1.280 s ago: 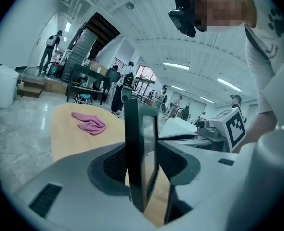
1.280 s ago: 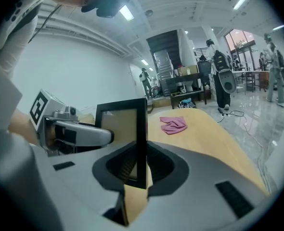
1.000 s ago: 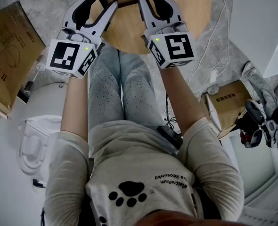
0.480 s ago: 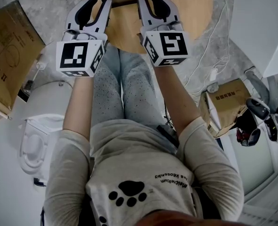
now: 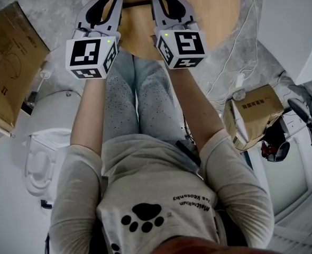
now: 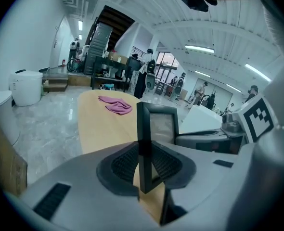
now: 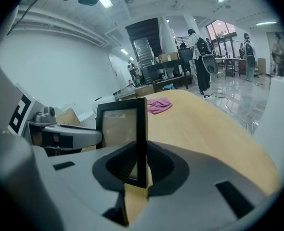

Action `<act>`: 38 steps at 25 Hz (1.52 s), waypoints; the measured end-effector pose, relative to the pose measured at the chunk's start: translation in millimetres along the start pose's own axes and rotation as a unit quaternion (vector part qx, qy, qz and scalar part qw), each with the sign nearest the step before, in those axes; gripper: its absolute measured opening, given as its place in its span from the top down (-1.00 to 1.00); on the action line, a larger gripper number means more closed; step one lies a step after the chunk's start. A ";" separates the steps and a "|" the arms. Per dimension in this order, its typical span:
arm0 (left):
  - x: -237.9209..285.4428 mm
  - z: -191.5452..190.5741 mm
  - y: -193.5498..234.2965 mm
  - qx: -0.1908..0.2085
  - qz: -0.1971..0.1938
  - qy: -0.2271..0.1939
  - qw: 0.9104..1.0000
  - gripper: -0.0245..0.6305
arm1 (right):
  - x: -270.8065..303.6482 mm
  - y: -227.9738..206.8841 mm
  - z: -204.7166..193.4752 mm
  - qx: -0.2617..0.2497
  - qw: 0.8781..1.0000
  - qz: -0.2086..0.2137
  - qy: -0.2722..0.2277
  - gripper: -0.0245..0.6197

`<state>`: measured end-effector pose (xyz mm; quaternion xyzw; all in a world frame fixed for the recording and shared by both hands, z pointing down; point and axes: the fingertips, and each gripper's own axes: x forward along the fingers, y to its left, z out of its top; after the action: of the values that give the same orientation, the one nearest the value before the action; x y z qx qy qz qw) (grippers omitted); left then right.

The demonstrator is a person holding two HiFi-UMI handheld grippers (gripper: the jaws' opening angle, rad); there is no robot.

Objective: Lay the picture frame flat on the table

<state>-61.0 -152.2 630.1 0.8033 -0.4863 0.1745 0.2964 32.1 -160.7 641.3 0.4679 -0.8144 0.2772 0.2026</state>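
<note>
A grey stone-patterned floor was seen under everything, and a round pale wooden table was set on it at the far side of the scene. A seated person in a beige top and grey speckled trousers was shown near the table's near edge, with both forearms stretched toward it. A large flat brown cardboard box was laid on the floor at the left, and a smaller open one at the right.

The grey-and-white left claw and the matching right claw were held side by side over the near part of the table, each tilted downward, and both cubes with square markers were turned toward the head camera.

A black rectangular picture frame with a glass front was held upright between the two claws over the table's near part. Its left side edge was gripped between the ribbed pads of the left claw, whose jaws had just been closing, and its right side edge was clamped by the right claw in the same way. Whether the frame's lower edge was touching the table could not be told.

A crumpled pink cloth was left on the far part of the table, well apart from the frame.
</note>
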 end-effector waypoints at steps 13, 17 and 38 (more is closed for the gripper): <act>24.2 -32.1 14.4 -0.010 -0.018 0.044 0.999 0.66 | 19.1 -7.0 -30.8 0.013 0.999 -0.020 0.043 0.70; 28.9 -36.9 18.7 -0.014 -0.020 0.052 0.998 0.66 | 24.1 -7.8 -35.4 0.019 0.998 -0.024 0.052 0.70; 57.0 -47.9 32.5 -0.046 -0.011 0.082 0.995 0.66 | 46.3 -22.0 -45.7 0.054 0.995 -0.034 0.081 0.71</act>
<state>-62.8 -171.3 709.0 0.7768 -0.4591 0.2138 0.3742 32.3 -170.5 709.2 0.4816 -0.7625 0.3511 0.2518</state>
